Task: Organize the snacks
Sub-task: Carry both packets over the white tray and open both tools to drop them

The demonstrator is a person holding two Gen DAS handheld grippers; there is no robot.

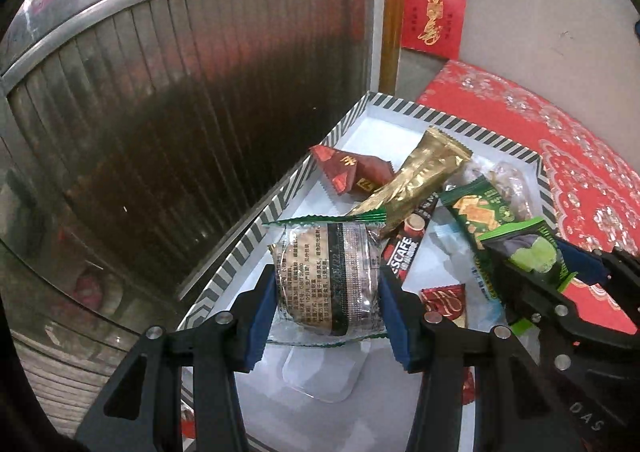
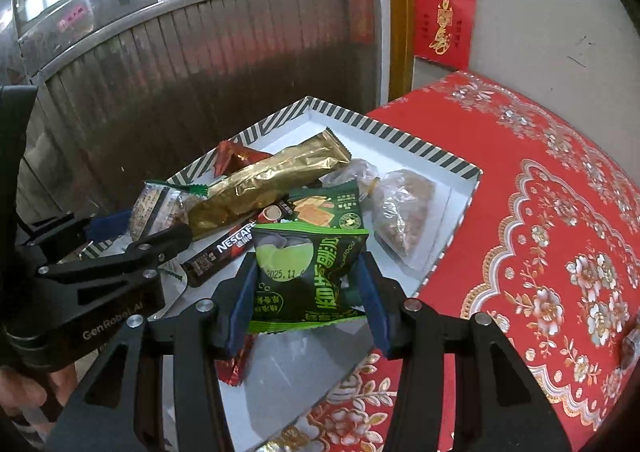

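A red floral tablecloth [image 2: 540, 212] covers the table, a ribbed metal shutter [image 1: 160, 132] behind. One striped-rim box [image 2: 400, 140] holds about eight snacks, partly overlapping. The left gripper [image 1: 327, 292] clamps a clear-wrapped round cake [image 1: 326, 280]; the right gripper [image 2: 306, 288] grips a green packet [image 2: 308, 276], both above the box.

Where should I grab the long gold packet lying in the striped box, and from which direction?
Grip the gold packet across its narrow width, near the upper crimped end, coming from above. It lies slanted on top of the other snacks in the striped box, so that end is free, while its lower end sits close to the left gripper.
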